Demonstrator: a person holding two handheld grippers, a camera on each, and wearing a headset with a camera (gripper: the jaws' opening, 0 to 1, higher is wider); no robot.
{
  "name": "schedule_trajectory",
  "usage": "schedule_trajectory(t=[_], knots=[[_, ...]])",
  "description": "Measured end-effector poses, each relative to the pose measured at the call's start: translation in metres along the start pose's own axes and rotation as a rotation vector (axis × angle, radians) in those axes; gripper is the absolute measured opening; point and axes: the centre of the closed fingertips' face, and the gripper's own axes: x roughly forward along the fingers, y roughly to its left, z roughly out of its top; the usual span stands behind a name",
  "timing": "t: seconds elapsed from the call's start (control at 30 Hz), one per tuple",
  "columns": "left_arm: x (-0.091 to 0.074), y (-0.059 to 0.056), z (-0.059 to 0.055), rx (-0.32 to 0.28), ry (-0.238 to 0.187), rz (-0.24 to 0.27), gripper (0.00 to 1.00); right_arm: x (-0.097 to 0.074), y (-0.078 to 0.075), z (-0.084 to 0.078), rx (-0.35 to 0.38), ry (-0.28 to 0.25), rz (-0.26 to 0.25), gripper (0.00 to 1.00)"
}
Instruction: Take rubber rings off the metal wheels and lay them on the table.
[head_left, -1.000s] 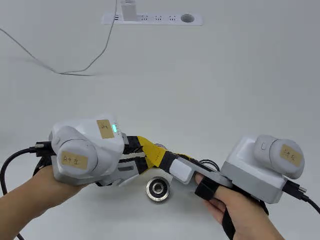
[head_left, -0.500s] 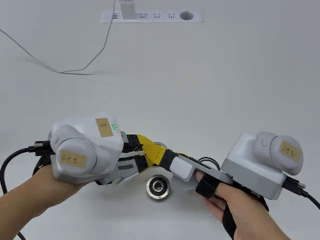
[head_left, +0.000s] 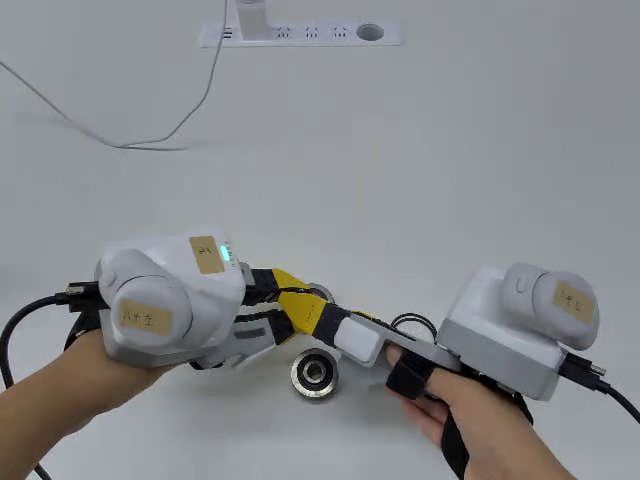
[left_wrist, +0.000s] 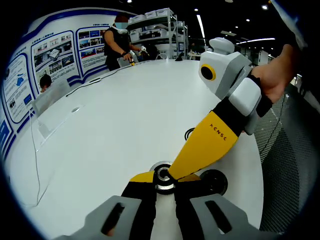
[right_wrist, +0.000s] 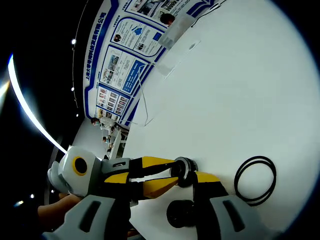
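Two sets of fingers on one wheel, and this is where it can slip!

The left gripper (left_wrist: 159, 186) has its fingers (left_wrist: 142, 197) pinched shut on the metal wheel (right_wrist: 182, 169), and the right gripper (right_wrist: 184, 181) sets its yellow fingers (right_wrist: 206, 179) against the rim from the other side; gripping rubber or only touching, I cannot tell. The wheel sits between the tips, low over the table (head_left: 420, 180), with a second wheel (head_left: 314, 373) just beside it and loose rubber rings (right_wrist: 256, 180) lying near. Peel too hard and the wheel could twist out of the left pinch onto its neighbour, or the ring could snap free and bounce away.
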Motion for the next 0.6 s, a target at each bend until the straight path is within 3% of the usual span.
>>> schedule_trajectory(t=[0.6], knots=[[-0.0002,-0.0004,0.0003,0.004,0.005,0.002,0.13,-0.0025,0.0011,0.0023,-0.006,-0.008,-0.001,0.48]])
